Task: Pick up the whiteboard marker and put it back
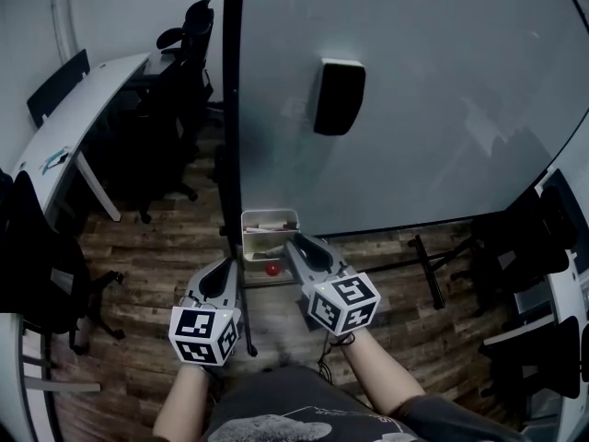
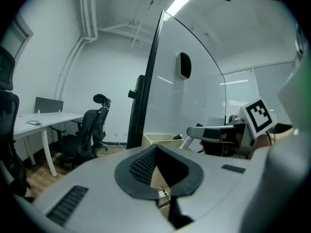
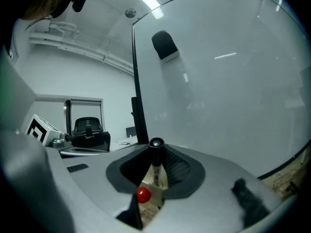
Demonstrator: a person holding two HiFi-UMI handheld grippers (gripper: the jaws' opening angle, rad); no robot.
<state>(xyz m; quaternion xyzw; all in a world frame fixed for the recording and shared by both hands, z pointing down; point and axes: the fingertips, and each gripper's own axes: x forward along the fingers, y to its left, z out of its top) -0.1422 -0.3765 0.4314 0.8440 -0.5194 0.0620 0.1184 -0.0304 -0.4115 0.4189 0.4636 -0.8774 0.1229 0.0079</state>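
Note:
The whiteboard marker (image 3: 155,165) stands upright between the jaws of my right gripper (image 3: 155,176), which is shut on its white body. Its black cap (image 3: 156,143) sticks up above the pads. In the head view my right gripper (image 1: 296,247) reaches toward the cream tray (image 1: 270,220) at the foot of the whiteboard (image 1: 414,109); the marker itself is hidden there. My left gripper (image 1: 224,270) hangs to the left, beside the board's black edge post. In its own view my left gripper (image 2: 156,171) is open and empty, and the cream tray (image 2: 160,140) shows beyond the jaws.
A black eraser (image 1: 339,97) sticks to the board. A small red round thing (image 1: 272,269) sits just below the tray. Office chairs (image 1: 179,53) and a white desk (image 1: 83,109) stand to the left, more chairs (image 1: 525,238) to the right. The board's stand foot (image 1: 428,265) crosses the wooden floor.

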